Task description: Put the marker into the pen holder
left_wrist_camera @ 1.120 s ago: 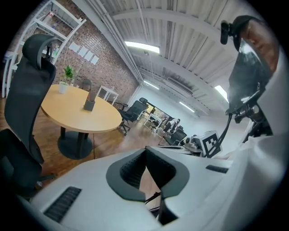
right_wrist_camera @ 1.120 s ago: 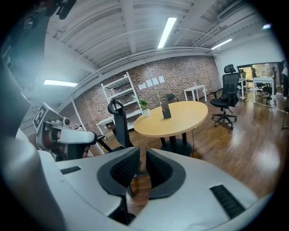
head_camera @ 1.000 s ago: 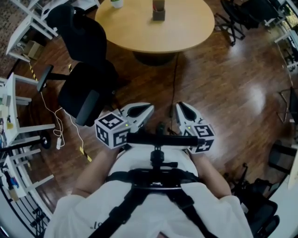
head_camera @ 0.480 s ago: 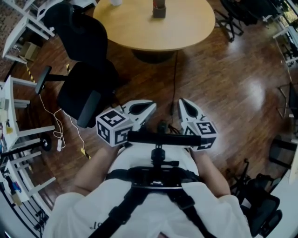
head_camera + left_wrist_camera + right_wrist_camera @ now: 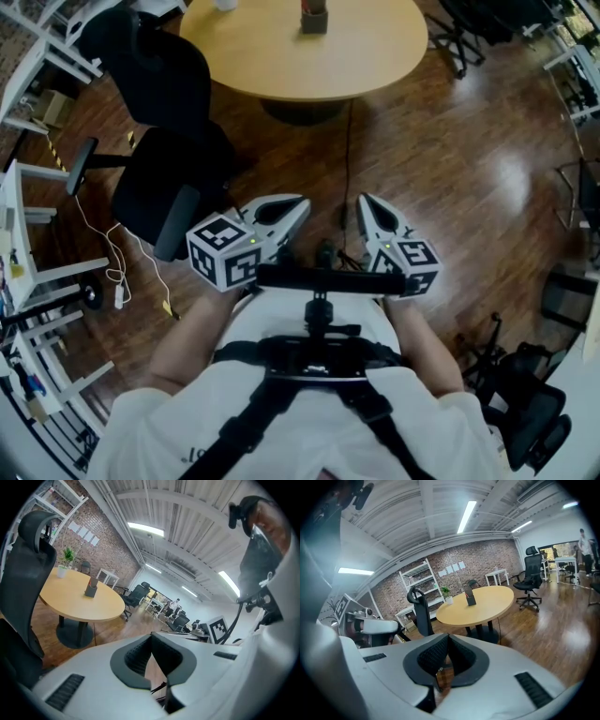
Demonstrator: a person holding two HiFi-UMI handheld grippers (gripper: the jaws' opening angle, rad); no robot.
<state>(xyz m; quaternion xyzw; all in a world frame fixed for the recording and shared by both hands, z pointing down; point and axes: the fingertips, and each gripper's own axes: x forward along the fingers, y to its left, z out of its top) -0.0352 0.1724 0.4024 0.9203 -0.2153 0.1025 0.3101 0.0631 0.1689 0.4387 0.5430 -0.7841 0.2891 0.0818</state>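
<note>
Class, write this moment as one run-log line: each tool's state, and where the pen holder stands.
left tool: shut, empty | right tool: shut, empty | pen holder: on round table ahead

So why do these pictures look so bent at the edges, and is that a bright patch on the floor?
Head view: a wide lens curves the room and darkens the corners, and the wooden floor shows a pale patch of glare. Left gripper view: a round black border, with the ceiling lamps blown out to white. Right gripper view: the same rounding, and the ceiling strip light glares.
</note>
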